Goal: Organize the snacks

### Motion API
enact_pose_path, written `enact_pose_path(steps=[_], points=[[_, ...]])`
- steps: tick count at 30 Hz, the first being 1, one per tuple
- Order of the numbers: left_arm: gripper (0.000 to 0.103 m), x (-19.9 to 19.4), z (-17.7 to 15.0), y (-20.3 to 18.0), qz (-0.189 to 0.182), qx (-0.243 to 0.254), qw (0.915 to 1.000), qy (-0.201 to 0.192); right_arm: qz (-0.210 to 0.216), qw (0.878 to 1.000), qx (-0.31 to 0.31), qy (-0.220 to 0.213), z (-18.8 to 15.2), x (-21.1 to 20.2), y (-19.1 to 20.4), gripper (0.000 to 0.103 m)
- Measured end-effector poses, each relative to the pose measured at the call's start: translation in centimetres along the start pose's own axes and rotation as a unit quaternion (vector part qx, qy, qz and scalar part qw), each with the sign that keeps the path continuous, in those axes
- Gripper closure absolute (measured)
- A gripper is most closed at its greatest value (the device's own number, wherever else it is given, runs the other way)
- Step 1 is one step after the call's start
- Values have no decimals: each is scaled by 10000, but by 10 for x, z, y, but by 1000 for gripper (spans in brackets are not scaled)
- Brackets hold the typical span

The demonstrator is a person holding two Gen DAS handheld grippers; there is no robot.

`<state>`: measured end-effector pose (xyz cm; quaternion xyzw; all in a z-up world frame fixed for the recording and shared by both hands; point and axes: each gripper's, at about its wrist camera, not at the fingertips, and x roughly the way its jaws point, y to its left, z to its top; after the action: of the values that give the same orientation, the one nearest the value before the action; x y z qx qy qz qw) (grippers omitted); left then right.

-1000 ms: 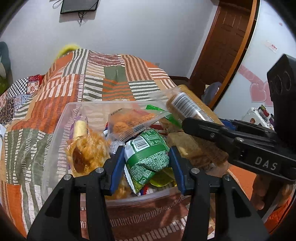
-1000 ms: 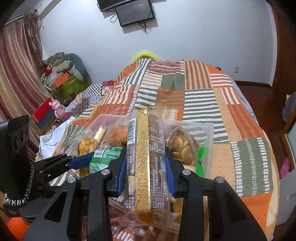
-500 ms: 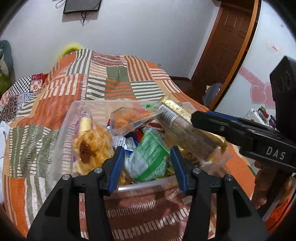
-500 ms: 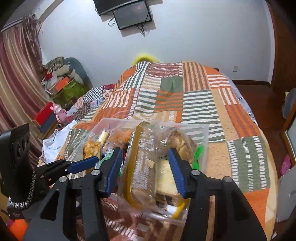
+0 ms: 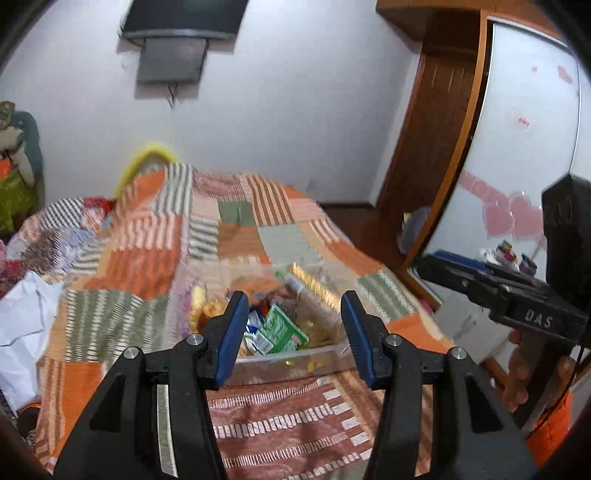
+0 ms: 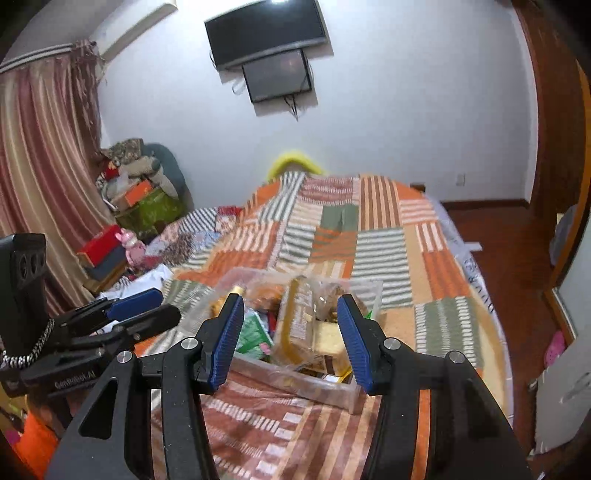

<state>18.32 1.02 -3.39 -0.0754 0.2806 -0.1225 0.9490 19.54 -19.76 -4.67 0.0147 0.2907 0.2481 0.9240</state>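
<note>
Both grippers, left (image 5: 293, 334) and right (image 6: 290, 338), were empty; the left's fingers were opening, the right's stood apart. The snacks (image 5: 280, 328) lay in the clear bin (image 6: 295, 380) on the bed (image 6: 369, 229). Placement appeared complete; any further snack needs locating next.

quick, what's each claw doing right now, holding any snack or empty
Left claw: opening, nothing between its pads.
Right claw: open, holding nothing.

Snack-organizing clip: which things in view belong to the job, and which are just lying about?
Job:
clear plastic bin
gold-edged cake packet
green snack packet
left gripper, jaws opening, empty
right gripper, empty

Lying about:
patchwork bedspread
wall TV
curtain
wardrobe
</note>
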Motion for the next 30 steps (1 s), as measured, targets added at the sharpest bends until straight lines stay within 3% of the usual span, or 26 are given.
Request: enact_pose_path(steps=[10,15,17,19,22,30], points=[[33,-93,7,-26,296,23,9953,-926,200,9956,-175,-896,1,-76,23,21],[6,-123,2,-39,523,134,9902,-1290,238,9934,-253,-1093,-3,-92,30,17],[2,-131,-1,-44,648,233,9873,-1435,222,9928,-289,-1140,-4,-95,33,14],[2,-134,-3,-48,702,315,9859,-1484,168,9924,-326,-1175,-5,-96,35,6],[1,-137,-5,-51,717,345,9855,-1499,82,9915,-367,-1249,-7,-98,39,1],[1,-138,-10,-52,742,326,9856,-1486,-45,9909,-425,-1274,-14,-101,43,0]])
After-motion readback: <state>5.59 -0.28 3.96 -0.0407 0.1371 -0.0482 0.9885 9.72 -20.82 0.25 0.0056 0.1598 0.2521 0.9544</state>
